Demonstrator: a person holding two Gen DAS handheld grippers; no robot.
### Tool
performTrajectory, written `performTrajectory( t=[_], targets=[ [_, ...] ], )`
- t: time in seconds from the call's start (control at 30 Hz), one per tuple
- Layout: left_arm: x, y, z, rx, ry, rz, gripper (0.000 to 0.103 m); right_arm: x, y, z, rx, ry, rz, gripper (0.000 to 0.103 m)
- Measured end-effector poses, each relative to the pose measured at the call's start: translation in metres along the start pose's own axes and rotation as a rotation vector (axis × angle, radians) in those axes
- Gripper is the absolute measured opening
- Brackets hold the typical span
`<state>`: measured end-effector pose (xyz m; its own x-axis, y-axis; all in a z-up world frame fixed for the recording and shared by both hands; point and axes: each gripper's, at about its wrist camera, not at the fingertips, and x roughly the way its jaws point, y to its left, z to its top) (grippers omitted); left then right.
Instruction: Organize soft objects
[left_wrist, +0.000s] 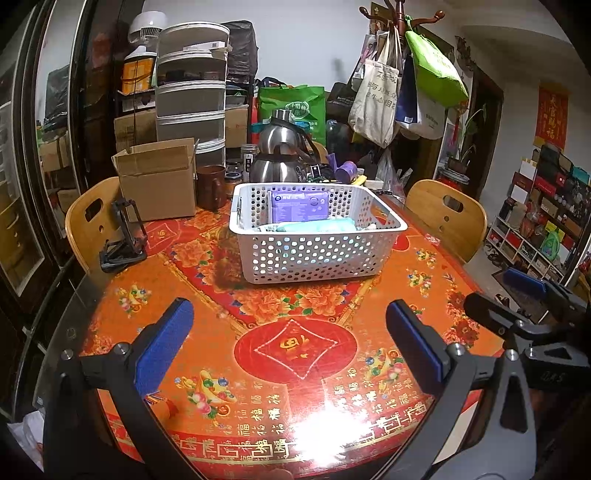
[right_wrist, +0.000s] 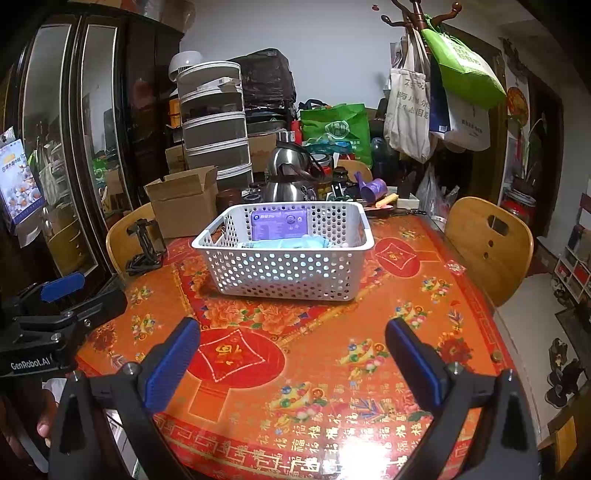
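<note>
Basket (left_wrist: 317, 236) sits at 12 o'clock from both grippers, long axis crosswise, with a purple pack (left_wrist: 298, 205) and teal soft items (left_wrist: 314, 224) inside; left gripper (left_wrist: 291, 345) and right gripper (right_wrist: 293, 360) are wide and empty, neither clearly nearer.

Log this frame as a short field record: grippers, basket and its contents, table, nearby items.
left gripper: open, holding nothing, above the table
right gripper: open, holding nothing, above the table
basket: white, perforated, standing on the table beyond both grippers
basket contents: purple pack upright against the far wall; teal soft packs lying in front of it
table: round, red-orange patterned top
behind basket: cardboard box, steel kettle, brown mug
loose soft objects on the table: none visible
</note>
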<state>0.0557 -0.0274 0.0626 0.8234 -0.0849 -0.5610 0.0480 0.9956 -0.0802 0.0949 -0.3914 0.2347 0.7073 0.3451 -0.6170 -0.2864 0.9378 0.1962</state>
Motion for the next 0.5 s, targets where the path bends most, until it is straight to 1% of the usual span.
performTrajectory(
  t=[0.3,0.5],
  targets=[
    [-0.0002,-0.0006,0.0011,0.005,-0.001,0.006,0.103,-0.0001,-0.0005,-0.0001,0.000,0.001,-0.002,0.100],
    [-0.0025,-0.0006,0.0018,0.021,-0.016,0.015,0.103,0.0018,-0.0001,-0.0011,-0.002,0.003,0.001,0.100]
  ],
)
